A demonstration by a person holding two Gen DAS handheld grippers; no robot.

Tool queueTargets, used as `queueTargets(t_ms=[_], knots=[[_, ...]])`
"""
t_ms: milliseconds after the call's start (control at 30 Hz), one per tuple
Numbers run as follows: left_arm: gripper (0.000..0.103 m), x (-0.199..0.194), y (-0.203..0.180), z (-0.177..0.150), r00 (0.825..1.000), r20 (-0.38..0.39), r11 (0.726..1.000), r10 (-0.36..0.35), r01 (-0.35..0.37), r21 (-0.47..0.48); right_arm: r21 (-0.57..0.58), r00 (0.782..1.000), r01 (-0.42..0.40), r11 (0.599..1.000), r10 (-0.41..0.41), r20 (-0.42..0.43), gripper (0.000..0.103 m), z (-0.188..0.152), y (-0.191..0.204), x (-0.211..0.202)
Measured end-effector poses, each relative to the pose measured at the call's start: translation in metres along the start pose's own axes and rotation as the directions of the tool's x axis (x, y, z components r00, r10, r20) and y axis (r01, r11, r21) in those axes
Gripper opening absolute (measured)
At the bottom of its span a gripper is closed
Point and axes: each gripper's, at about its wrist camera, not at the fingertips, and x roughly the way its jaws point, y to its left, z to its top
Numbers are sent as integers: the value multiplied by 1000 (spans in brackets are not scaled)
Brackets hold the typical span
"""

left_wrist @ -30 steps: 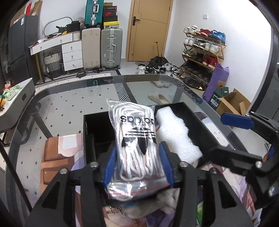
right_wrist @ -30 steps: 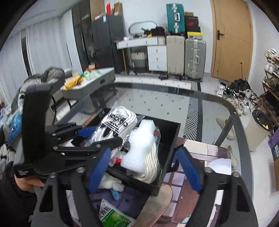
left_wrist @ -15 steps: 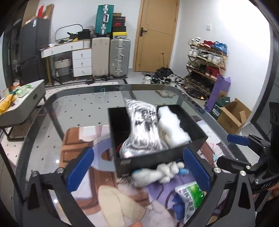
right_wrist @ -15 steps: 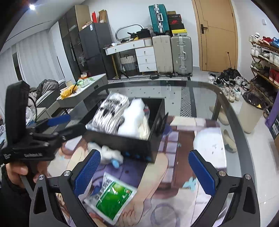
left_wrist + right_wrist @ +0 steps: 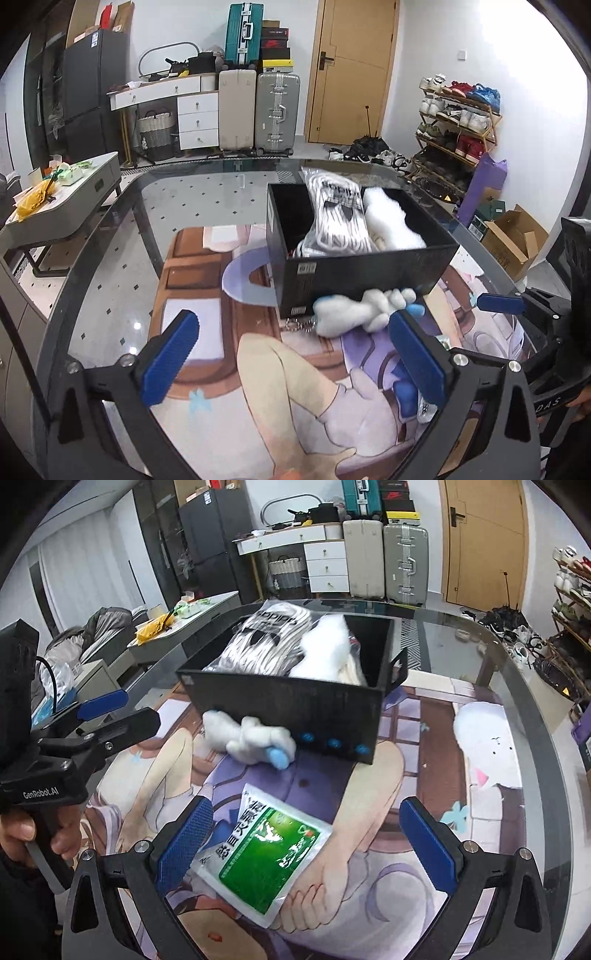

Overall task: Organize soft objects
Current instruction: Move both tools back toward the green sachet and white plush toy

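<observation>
A black box (image 5: 369,269) (image 5: 291,701) stands on the printed mat. Inside lie a clear bag of white laces (image 5: 338,218) (image 5: 262,642) and a white foam piece (image 5: 391,221) (image 5: 325,650). A white plush toy with blue tips (image 5: 362,310) (image 5: 251,738) lies on the mat against the box's near wall. A green and white packet (image 5: 266,853) lies on the mat. My left gripper (image 5: 295,362) is open and empty, a little short of the plush toy. My right gripper (image 5: 306,842) is open and empty, with the packet lying between its fingers.
The printed mat (image 5: 207,325) covers a round glass table (image 5: 110,266). A grey side table (image 5: 62,206) stands to the left. Suitcases (image 5: 258,110), a white desk and a wooden door are at the back. A shoe rack (image 5: 458,122) and cardboard boxes are on the right.
My left gripper let go of the lace bag, which now lies in the box, opened wide and pulled back. My right gripper also pulled back, over the green packet.
</observation>
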Motion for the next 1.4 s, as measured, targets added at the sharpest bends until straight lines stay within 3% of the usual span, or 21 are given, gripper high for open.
queueTargets(t_ms=[267, 533, 833, 1233, 1300, 1400], knots=[[103, 2, -2, -14, 1000, -15, 1000, 19, -19, -4, -12, 998, -7, 1000, 6, -62, 102, -7, 11, 18], [103, 9, -7, -22, 999, -41, 1000, 15, -15, 0, -67, 992, 41, 997, -49, -115, 102, -16, 19, 32], [103, 11, -9, -26, 998, -56, 1000, 13, -13, 11, -55, 992, 49, 997, -55, -110, 102, -15, 6, 29], [103, 16, -4, -28, 996, -94, 1000, -9, 8, -13, -119, 993, 64, 991, -75, -88, 102, -20, 26, 37], [103, 17, -4, -28, 995, -99, 1000, -9, 7, -16, -122, 994, 63, 991, -73, -81, 98, -20, 28, 38], [103, 17, -3, -28, 995, -96, 1000, -11, 9, -16, -136, 996, 50, 990, -60, -71, 82, -20, 30, 35]])
